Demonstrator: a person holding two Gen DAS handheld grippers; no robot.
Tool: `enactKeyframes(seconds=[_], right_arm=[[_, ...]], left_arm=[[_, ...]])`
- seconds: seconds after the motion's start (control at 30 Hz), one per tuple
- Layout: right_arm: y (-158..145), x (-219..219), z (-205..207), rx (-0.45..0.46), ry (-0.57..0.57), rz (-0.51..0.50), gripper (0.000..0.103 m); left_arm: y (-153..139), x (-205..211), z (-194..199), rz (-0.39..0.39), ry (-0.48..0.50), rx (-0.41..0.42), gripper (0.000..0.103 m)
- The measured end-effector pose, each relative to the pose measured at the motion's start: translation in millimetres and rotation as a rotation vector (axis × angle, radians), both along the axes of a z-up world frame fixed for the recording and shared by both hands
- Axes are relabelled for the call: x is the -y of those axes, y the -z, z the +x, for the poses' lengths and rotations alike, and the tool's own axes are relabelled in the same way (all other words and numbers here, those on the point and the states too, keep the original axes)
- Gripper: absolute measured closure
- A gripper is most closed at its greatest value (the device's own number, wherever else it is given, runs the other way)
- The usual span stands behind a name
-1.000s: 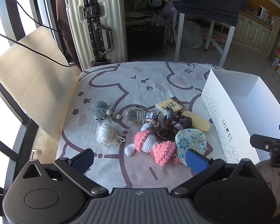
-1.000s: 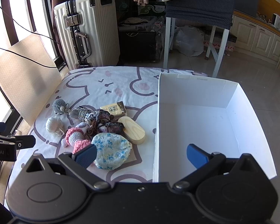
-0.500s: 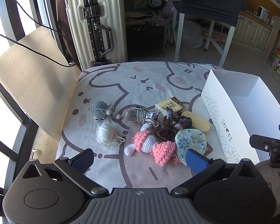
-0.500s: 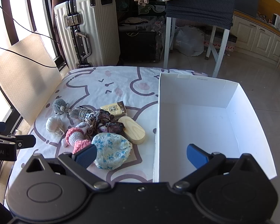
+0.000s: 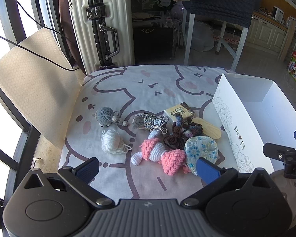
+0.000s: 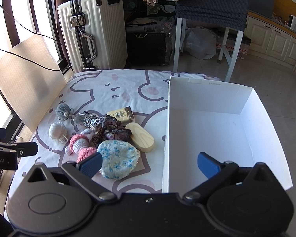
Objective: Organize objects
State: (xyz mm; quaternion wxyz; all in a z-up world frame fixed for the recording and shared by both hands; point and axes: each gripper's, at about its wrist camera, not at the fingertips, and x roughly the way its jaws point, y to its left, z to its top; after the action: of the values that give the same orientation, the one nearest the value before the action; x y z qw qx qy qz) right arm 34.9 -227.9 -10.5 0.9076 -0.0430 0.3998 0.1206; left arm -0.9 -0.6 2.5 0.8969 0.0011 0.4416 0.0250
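Grippers both spread wide w/ nothing between the pads: my left gripper (image 5: 147, 168) hovers over the near edge of the cartoon-print cushion (image 5: 148, 90), my right gripper (image 6: 149, 164) straddles the near-left wall of the white shoe box (image 6: 217, 130), which I see sitting along the cushion's right edge. Loose items cluster mid-cushion, just left of the box: pink crochet toy (image 5: 159, 154), blue floral pouch (image 5: 201, 150) touching it, wooden oval (image 6: 142, 139), small card box (image 6: 120, 115), grey yarn ball (image 5: 105, 115), white yarn ball (image 5: 111, 143) nearer the left edge.
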Motion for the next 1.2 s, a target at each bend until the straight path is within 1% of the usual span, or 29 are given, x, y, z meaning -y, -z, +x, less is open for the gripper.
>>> enactKeyframes(seconds=[0.57,0.7,0.87,1.03,1.13,1.2], right_arm=[[0,0,-1,0.0,-0.002,-0.001,0.0],[-2,2,-5,0.004,-0.001,0.0,0.0],[-4,1,-4,0.011,0.003,0.003,0.0],[-9,-2,-4,0.038,-0.007,-0.011,0.0],[-14,-5,-2,0.046,-0.019,-0.027,0.0],[-17,-9,-1,0.057,-0.041,-0.047,0.0]], left_arm=[[0,0,0,0.0,-0.004,0.0,0.0],[2,0,0,-0.003,-0.005,0.007,0.0],[-2,5,0,-0.004,-0.006,0.022,0.0],[-8,0,-2,-0.018,0.007,0.093,0.0],[-12,-5,-1,-0.026,-0.004,0.116,0.0],[-16,-9,-2,-0.035,-0.014,0.148,0.0]])
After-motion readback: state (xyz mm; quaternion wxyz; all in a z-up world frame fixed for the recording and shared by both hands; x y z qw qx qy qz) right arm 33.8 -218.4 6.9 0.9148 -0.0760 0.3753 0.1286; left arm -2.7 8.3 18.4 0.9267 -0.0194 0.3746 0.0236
